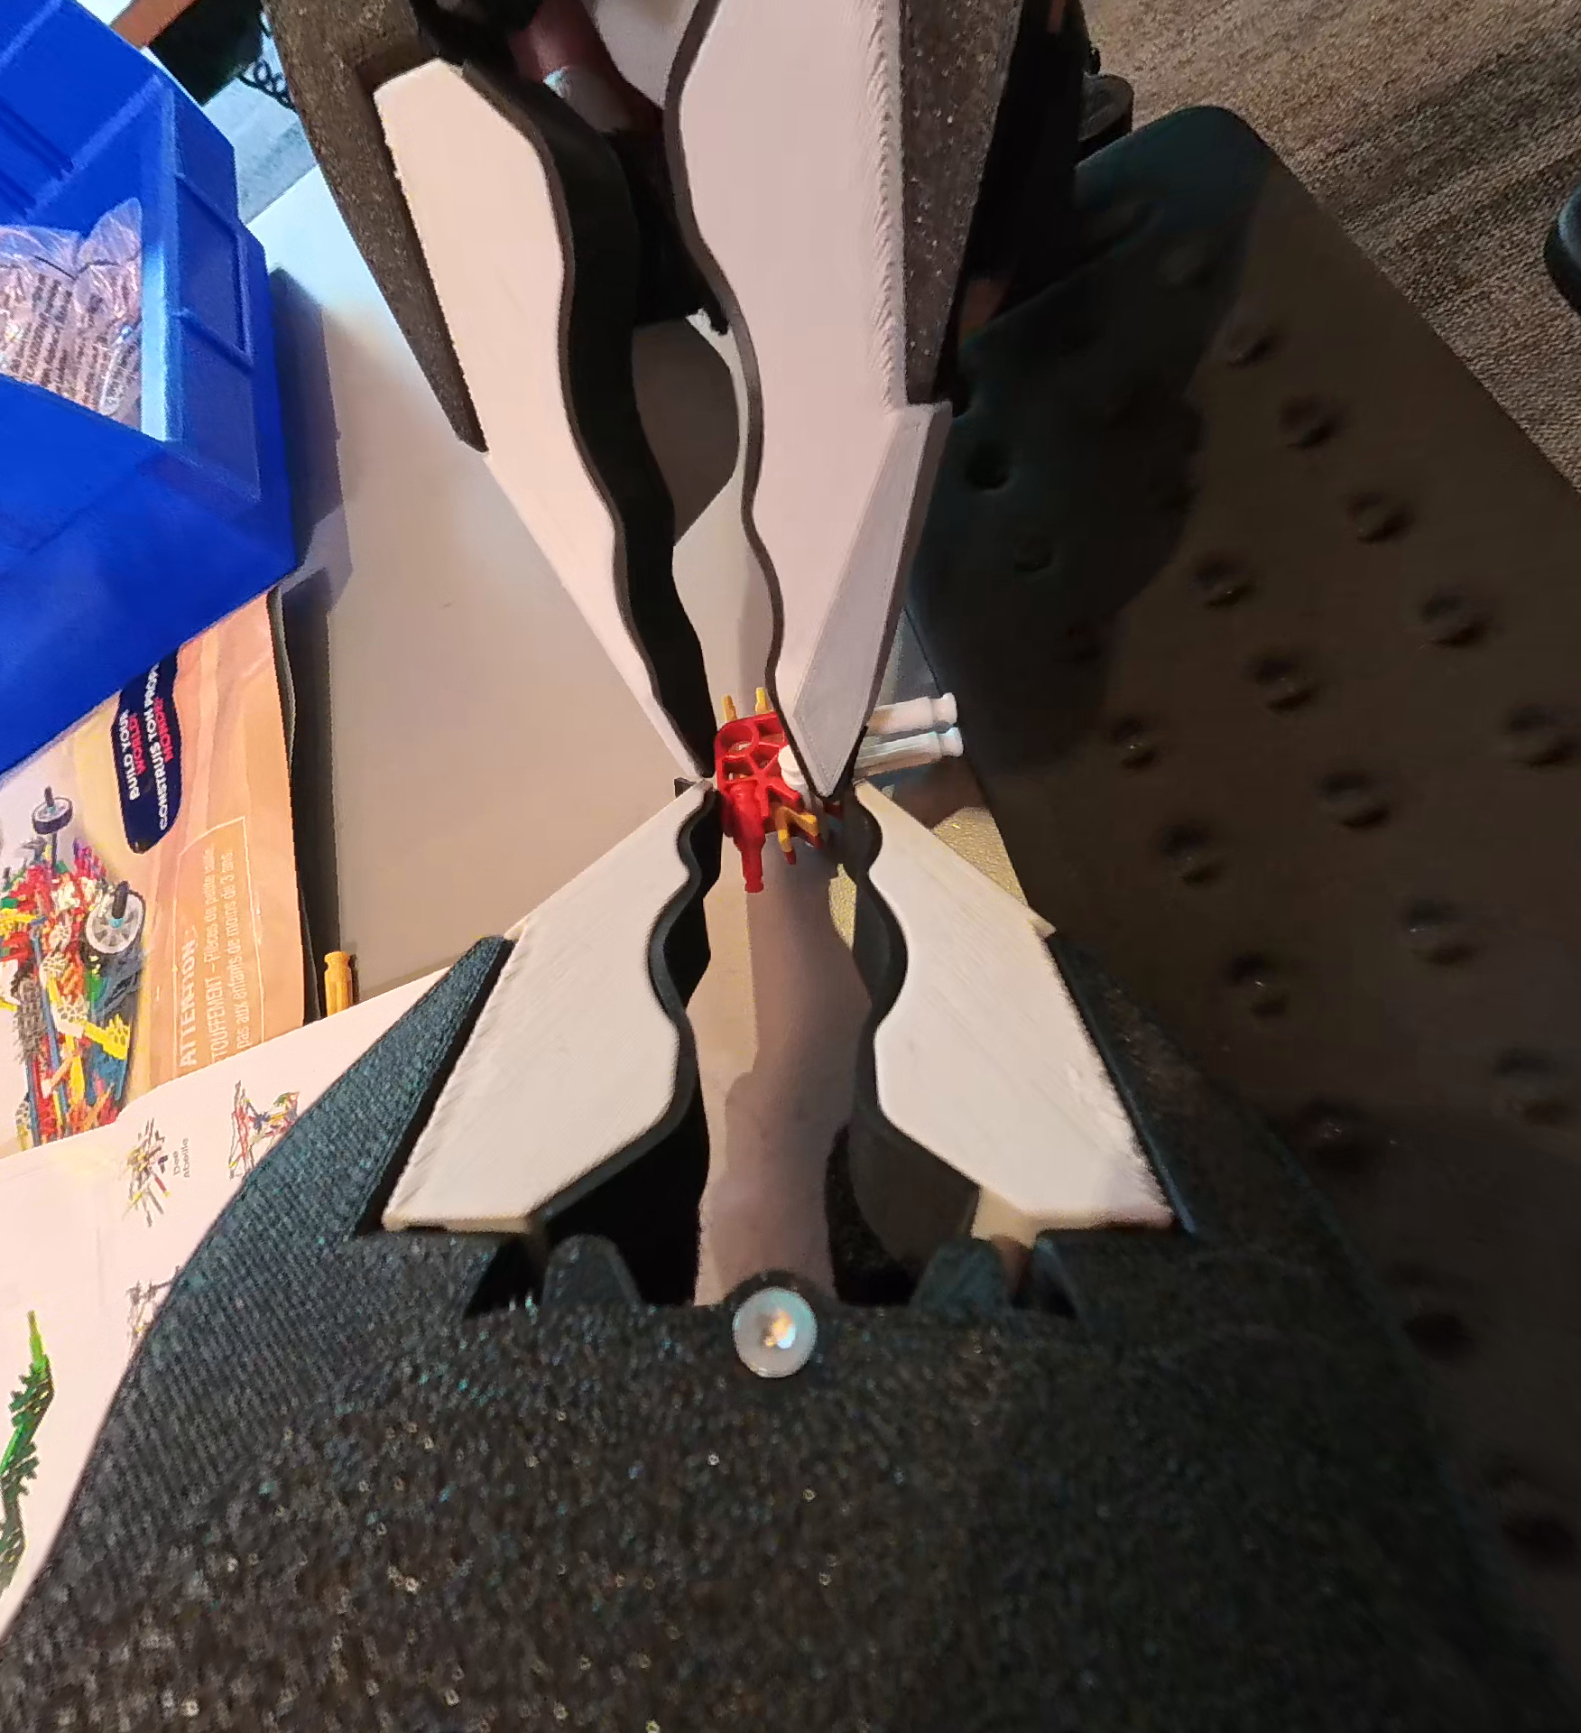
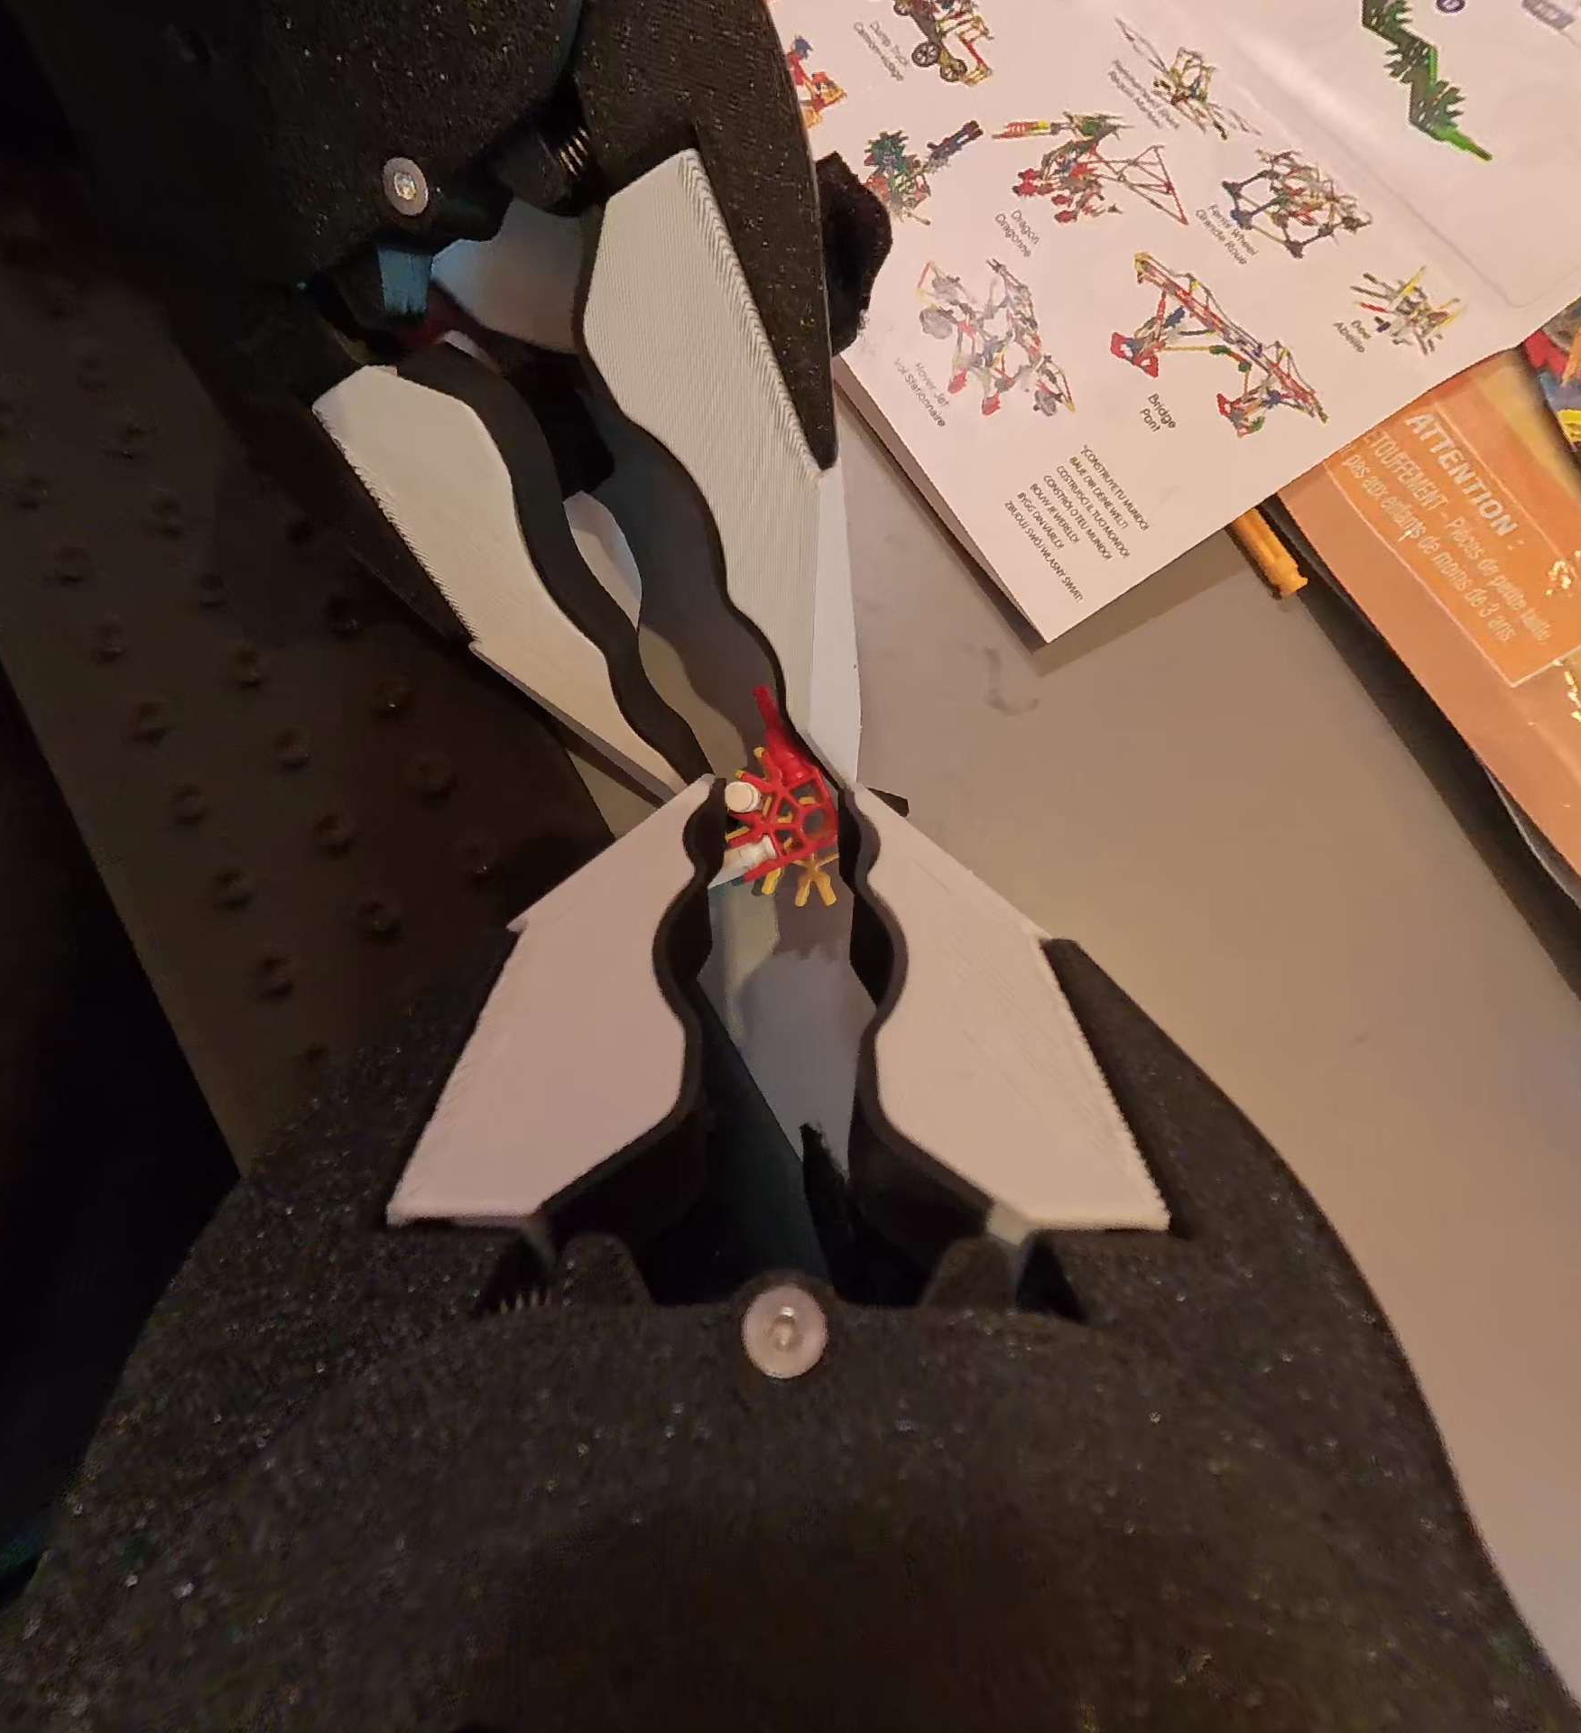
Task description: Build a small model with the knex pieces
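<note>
A small toy assembly of red (image 1: 745,756), yellow (image 1: 801,825) and white pieces hangs just above the pale table between both grippers. My left gripper (image 1: 777,805) comes from below in the left wrist view, its tips closed on the assembly's lower part. The right gripper's white fingers (image 1: 805,375) reach in from above and pinch the same assembly, and white rods (image 1: 918,727) stick out beside them. In the right wrist view my right gripper (image 2: 777,814) is shut on the red connector (image 2: 782,808). The left gripper's fingers (image 2: 702,422) meet it tip to tip.
A blue bin (image 1: 65,488) with a plastic bag stands at the left. An orange toy box (image 1: 177,891) (image 2: 1471,581) and a printed model sheet (image 1: 65,1266) (image 2: 1143,281) lie on the table, with a loose yellow rod (image 1: 337,980) (image 2: 1274,558). A black perforated board (image 1: 1284,750) (image 2: 159,750) lies alongside. The tips of both grippers are at nearly the same place.
</note>
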{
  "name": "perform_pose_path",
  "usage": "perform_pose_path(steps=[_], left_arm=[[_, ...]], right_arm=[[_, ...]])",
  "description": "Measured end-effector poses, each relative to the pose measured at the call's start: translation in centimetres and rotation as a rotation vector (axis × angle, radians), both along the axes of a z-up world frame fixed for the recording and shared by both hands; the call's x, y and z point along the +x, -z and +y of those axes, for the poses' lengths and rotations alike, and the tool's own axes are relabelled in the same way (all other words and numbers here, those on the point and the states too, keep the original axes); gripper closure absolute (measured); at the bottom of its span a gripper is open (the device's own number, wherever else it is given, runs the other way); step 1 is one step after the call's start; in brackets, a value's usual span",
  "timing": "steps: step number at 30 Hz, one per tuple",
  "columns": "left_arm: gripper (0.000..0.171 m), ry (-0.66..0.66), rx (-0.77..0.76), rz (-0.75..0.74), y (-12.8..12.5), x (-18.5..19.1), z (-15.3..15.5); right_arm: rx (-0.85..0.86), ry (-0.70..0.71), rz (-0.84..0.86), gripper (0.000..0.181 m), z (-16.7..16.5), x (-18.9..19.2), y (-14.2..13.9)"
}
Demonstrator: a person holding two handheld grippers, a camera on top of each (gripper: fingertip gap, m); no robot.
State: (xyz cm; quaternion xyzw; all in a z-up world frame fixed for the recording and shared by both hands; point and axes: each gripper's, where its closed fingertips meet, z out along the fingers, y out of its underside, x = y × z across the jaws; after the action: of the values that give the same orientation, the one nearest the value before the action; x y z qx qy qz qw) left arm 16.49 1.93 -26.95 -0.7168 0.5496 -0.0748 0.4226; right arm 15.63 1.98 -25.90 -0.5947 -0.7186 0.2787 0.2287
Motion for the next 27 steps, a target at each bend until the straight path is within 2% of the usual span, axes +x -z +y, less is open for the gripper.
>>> perform_pose_path(steps=[6, 9, 14, 27], left_arm=[[0.15, 0.016, -0.031, -0.029, 0.0, 0.1, -0.3], [0.15, 0.072, -0.088, -0.08, 0.0, -0.1, -0.7], [0.15, 0.107, -0.115, -0.067, 0.0, -0.4, -0.9], [0.154, 0.01, -0.093, -0.061, 0.0, -0.4, -0.9]], right_arm=[[-0.061, -0.026, 0.042, 0.159, -0.3, 0.0, 0.0], [-0.082, -0.041, 0.069, 0.16, -0.6, -0.1, 0.1], [-0.1, -0.058, 0.081, 0.161, -0.8, -0.4, 0.1], [-0.083, -0.097, 0.077, 0.162, -1.2, -0.6, 0.0]])
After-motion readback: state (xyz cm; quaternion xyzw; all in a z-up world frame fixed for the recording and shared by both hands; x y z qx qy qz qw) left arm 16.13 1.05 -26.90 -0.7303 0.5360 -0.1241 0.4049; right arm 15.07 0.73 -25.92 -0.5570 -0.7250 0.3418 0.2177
